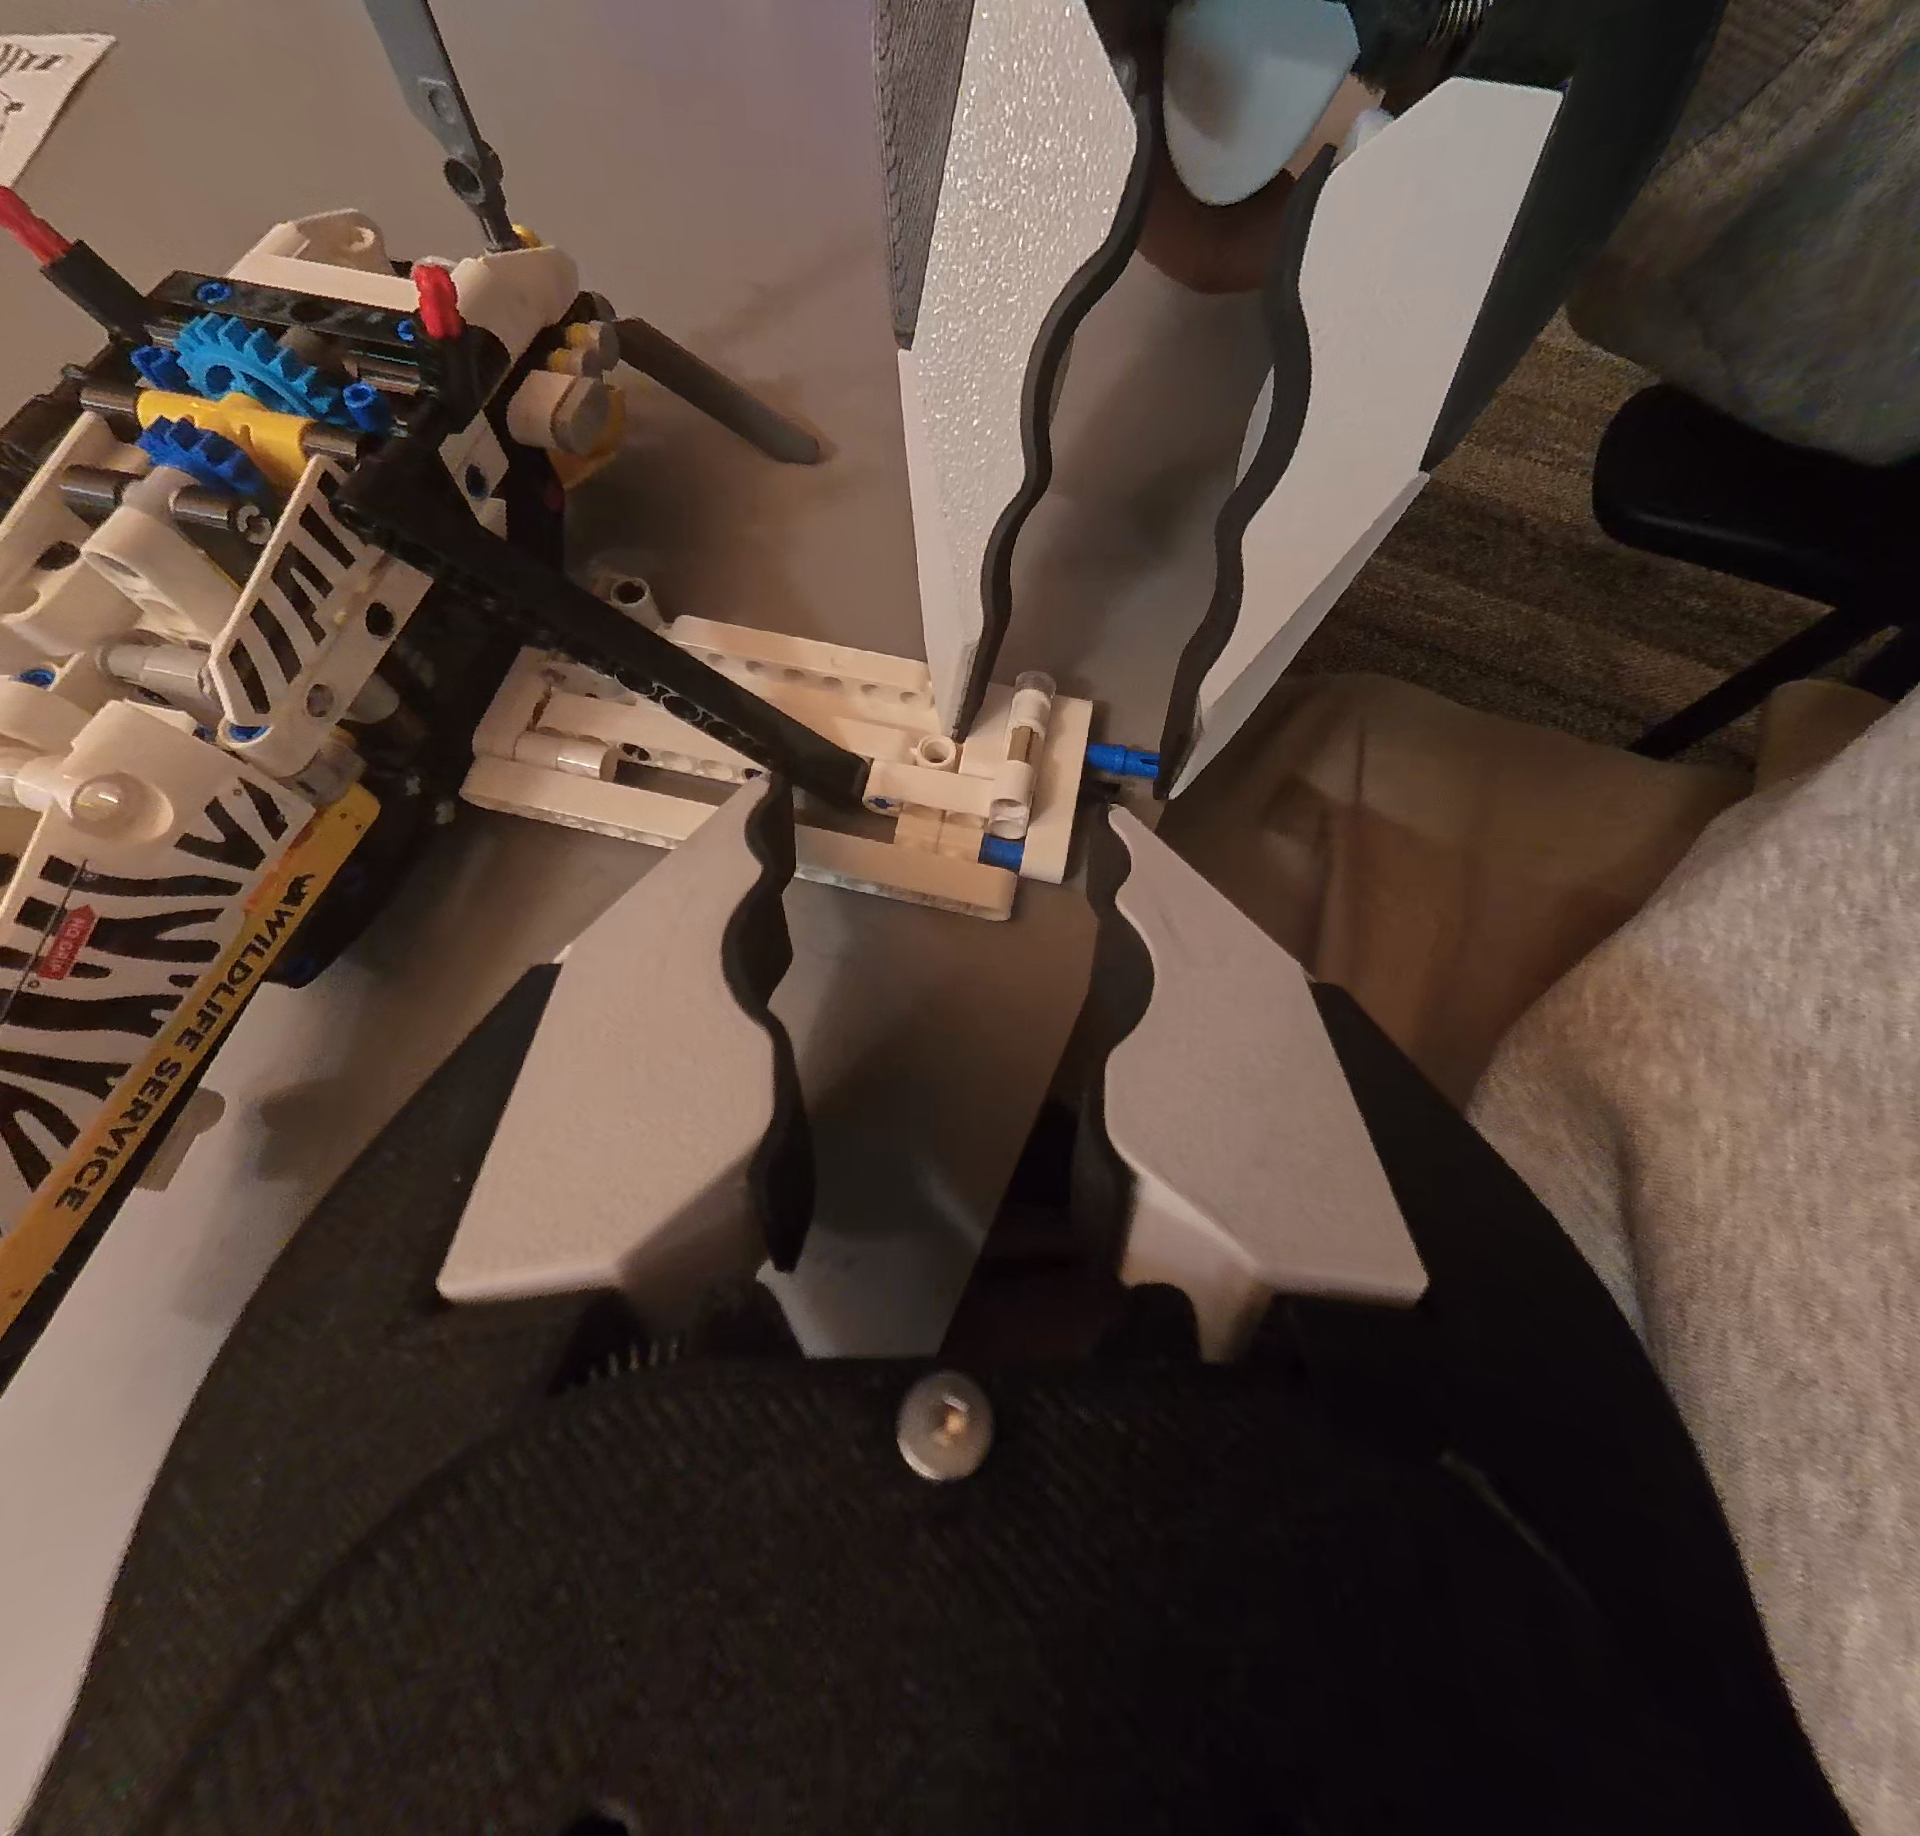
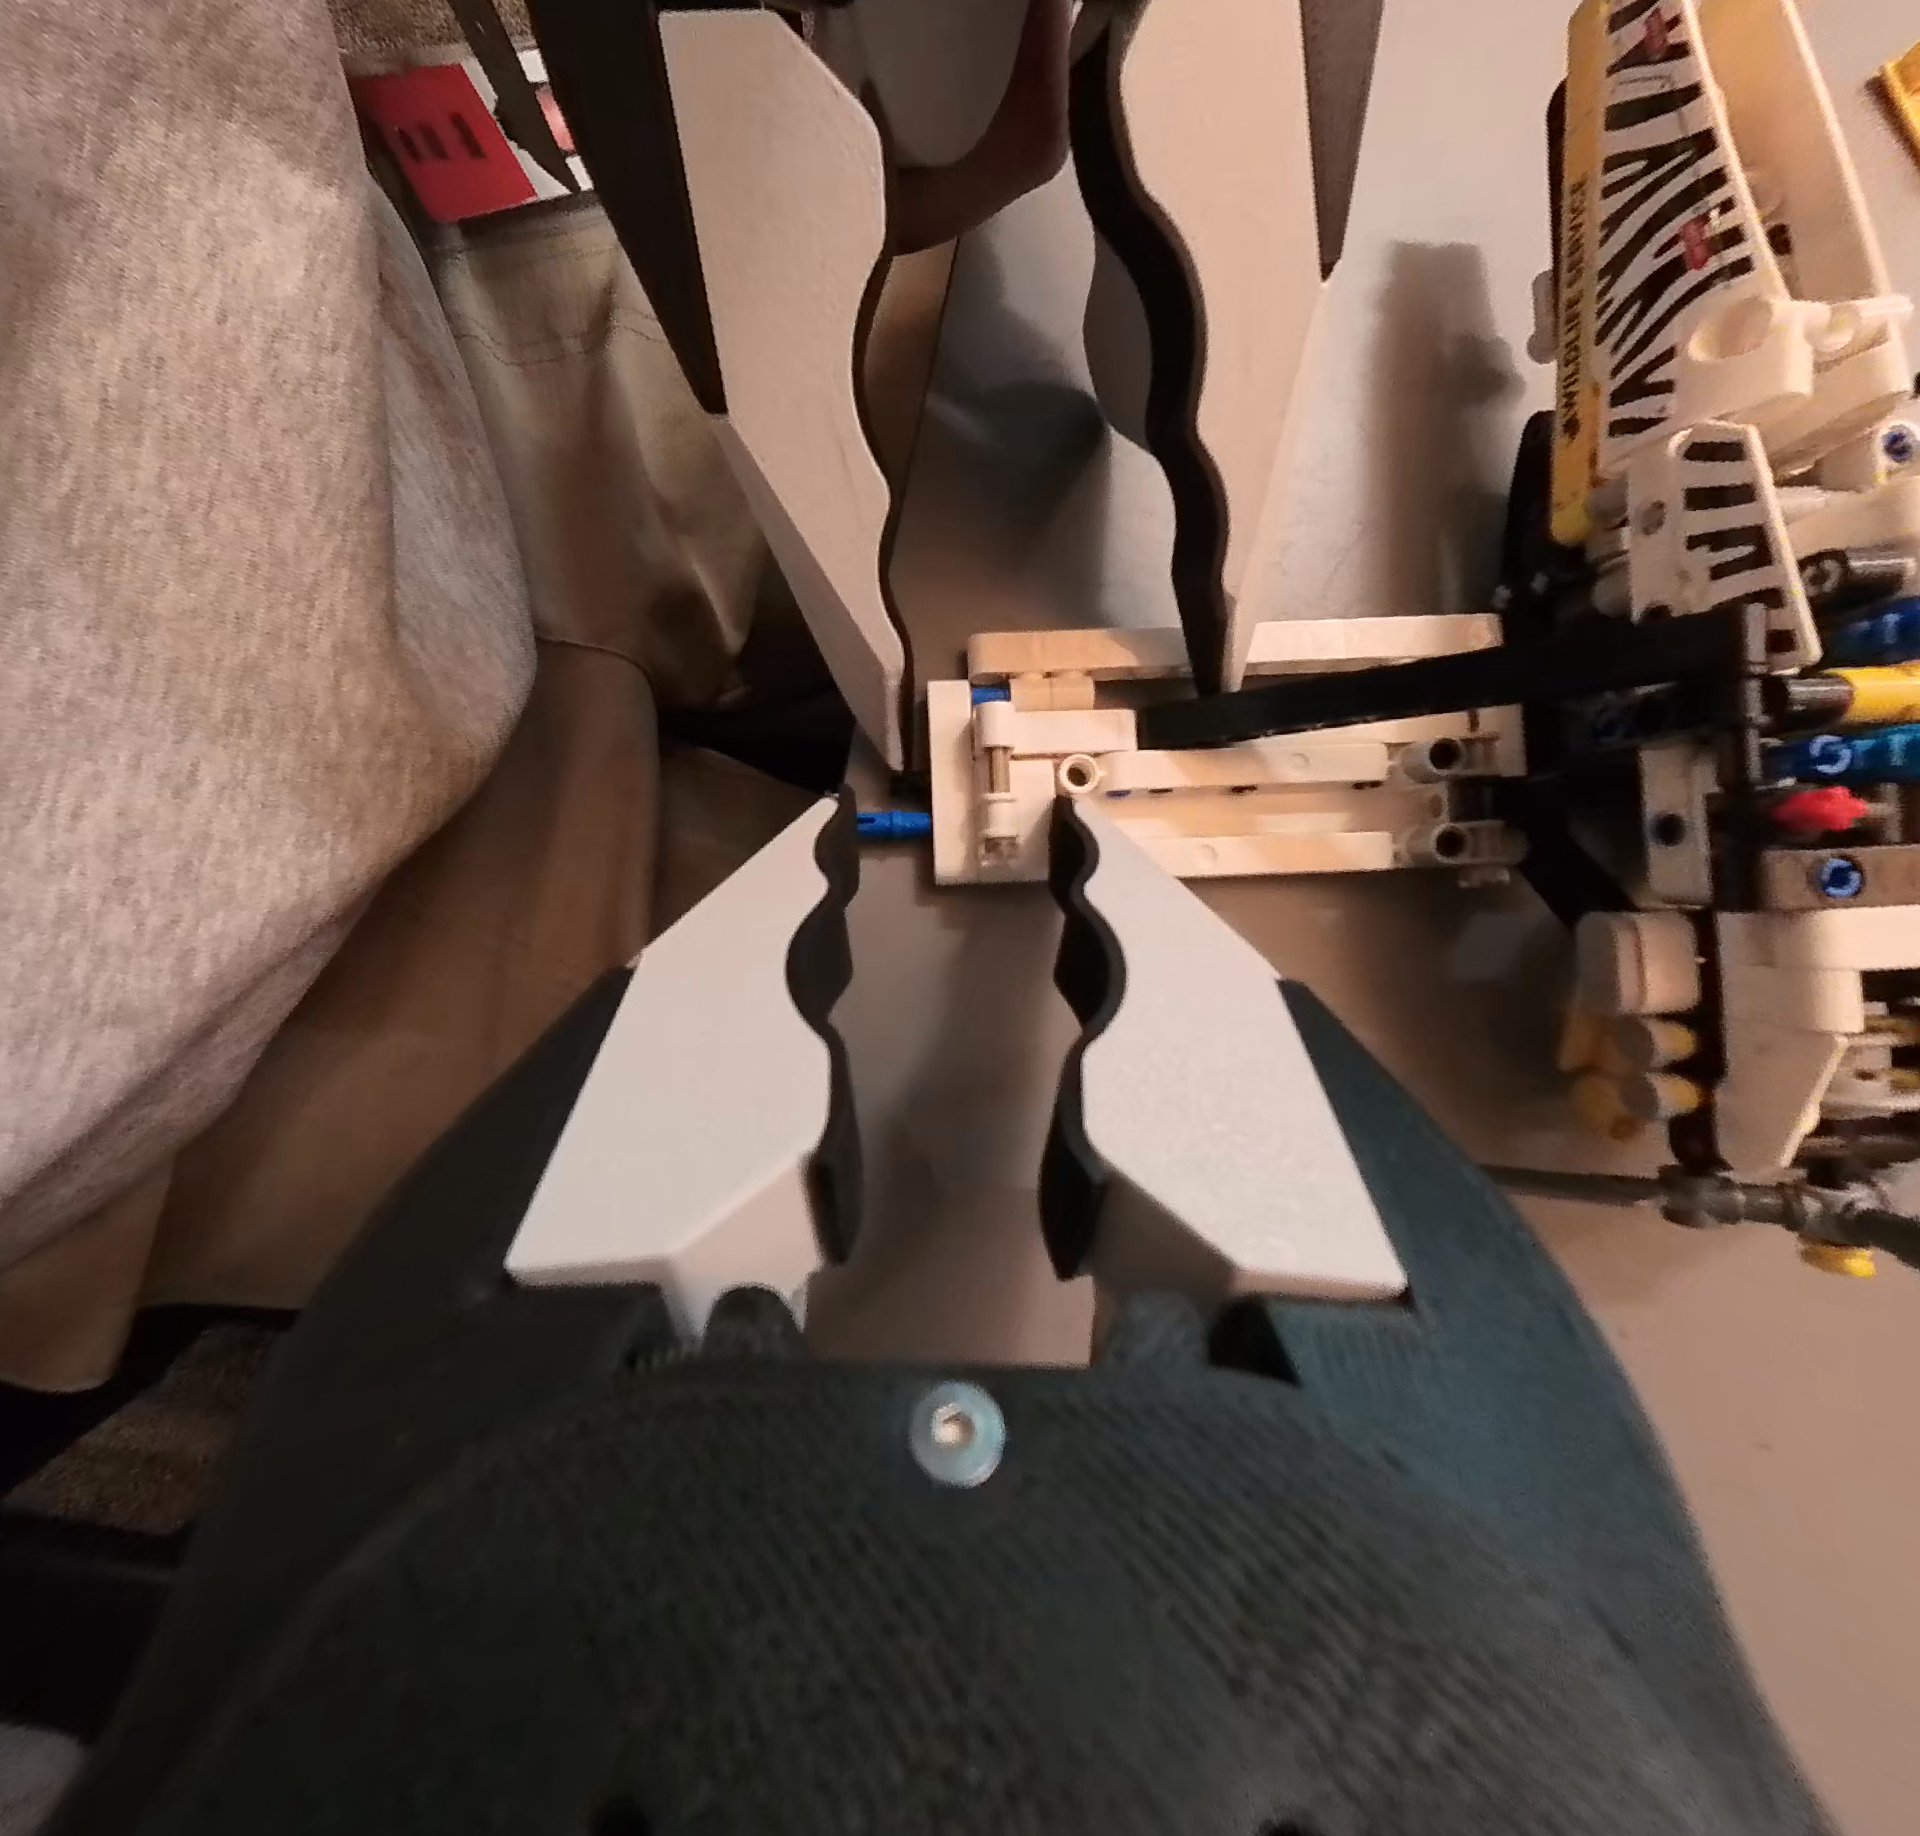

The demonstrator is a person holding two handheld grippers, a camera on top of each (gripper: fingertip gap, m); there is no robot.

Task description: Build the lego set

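Nearest in the left wrist view, the left hand-held gripper (image 1: pixel 940 810) is spread wide, released and holding nothing, its wavy black-lined fingertips just beside the near edge of a flat white plastic beam frame (image 1: pixel 831 778) lying on the pale grey table (image 1: pixel 665 124). Opposite it, the right hand-held gripper (image 2: pixel 951 810) is also spread and empty, straddling the frame's end. A small blue plastic connector pin (image 2: pixel 888 823) sticks out from that end, at the table's edge, touching or nearly touching one right fingertip. A long black plastic beam (image 1: pixel 623 633) runs from the frame left to the white, zebra-striped Lego vehicle body (image 1: pixel 208 591) with blue gears farther along the table. The step appears to be seating the pin. To do it well, brace the frame with one gripper and push the pin straight along its axis, avoiding a tilt that would jam it.
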